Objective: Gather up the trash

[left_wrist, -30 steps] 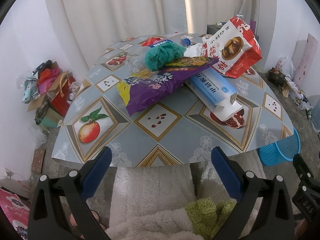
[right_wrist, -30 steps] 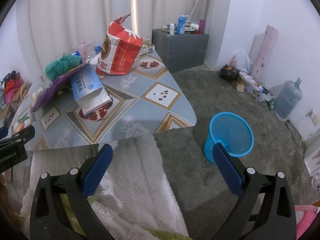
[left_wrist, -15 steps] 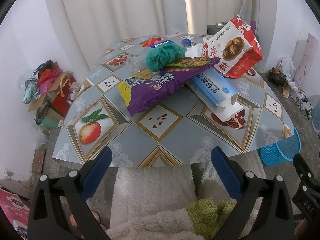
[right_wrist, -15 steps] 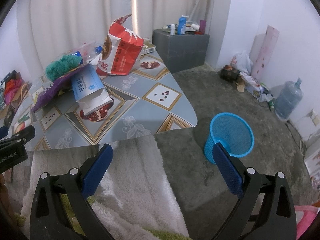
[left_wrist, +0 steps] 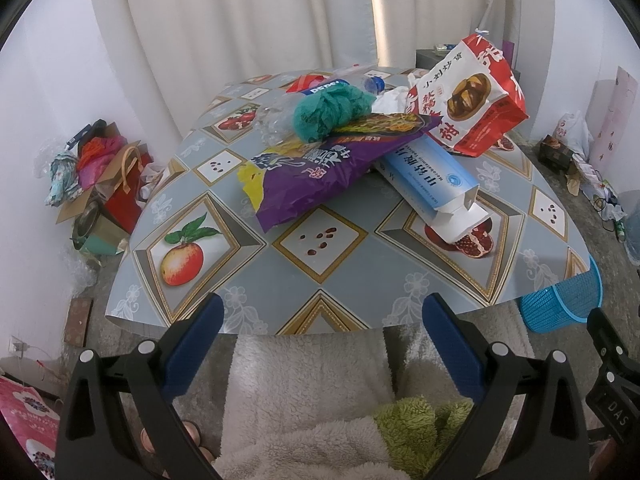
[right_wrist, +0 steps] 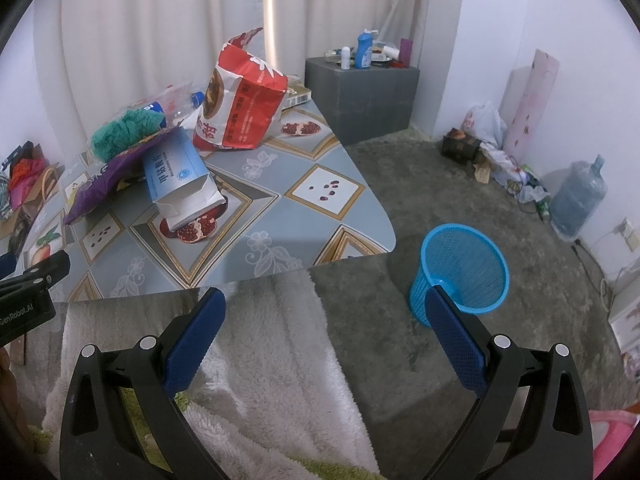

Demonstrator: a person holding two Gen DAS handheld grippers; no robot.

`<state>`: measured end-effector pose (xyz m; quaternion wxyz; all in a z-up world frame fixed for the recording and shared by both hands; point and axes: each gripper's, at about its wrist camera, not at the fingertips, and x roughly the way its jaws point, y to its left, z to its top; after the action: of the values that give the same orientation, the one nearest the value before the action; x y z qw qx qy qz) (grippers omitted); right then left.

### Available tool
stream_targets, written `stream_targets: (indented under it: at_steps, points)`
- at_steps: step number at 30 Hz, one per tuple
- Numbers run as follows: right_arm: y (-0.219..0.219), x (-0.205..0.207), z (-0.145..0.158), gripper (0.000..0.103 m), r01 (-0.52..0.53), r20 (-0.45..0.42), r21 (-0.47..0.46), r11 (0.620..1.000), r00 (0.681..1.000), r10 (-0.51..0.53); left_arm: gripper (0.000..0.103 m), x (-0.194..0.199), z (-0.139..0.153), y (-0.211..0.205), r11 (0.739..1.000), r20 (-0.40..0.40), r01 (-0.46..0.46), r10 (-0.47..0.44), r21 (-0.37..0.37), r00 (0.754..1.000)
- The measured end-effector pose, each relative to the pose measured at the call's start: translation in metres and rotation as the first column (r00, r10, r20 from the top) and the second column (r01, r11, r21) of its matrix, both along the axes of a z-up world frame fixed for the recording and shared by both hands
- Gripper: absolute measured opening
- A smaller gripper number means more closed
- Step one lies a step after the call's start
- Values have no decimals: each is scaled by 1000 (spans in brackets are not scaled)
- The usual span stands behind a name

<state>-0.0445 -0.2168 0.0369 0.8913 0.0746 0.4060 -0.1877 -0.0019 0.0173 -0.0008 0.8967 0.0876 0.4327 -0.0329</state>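
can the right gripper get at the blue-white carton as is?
Probably yes. The right gripper is open and empty, and the carton's torn open end faces the near table edge with bare tablecloth before it. Only the purple bag overlaps its far end.

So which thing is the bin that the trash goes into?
Look past the table with the fruit-patterned cloth to the bare grey floor off its corner. There stands the bin, a small round mesh basket, upright and open-topped, the only bright blue thing on that floor.

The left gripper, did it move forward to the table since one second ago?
Yes, but only slightly: in the left wrist view the table edge sits a touch lower against the open left gripper, so it crept forward.
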Motion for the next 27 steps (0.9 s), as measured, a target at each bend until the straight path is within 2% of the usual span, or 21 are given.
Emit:
stream_targets:
  at_steps: [15,18,21,22,24,27]
  points:
    - [6,14,0,95,-14,26,5,1000,1000,14,97,2,2,5,1000,13,-2,1,12,1000]
    - [8,26,11,95,-41,68,-20,999,997,42,97,7,7,11,1000,33,7,-8,15,999]
    - [15,39,32,95,-80,146,-52,995,985,87,97,13,20,19,1000,90,13,-14,12,996]
    - [19,43,40,95,-94,182,-62,994,978,104,97,15,27,27,1000,137,12,-14,12,990]
    - [23,50,52,95,-116,241,-68,991,962,130,97,18,35,30,1000,177,20,-21,5,984]
    - [31,63,57,95,-193,319,-34,981,928,193,97,28,43,48,998,212,28,-14,-65,977]
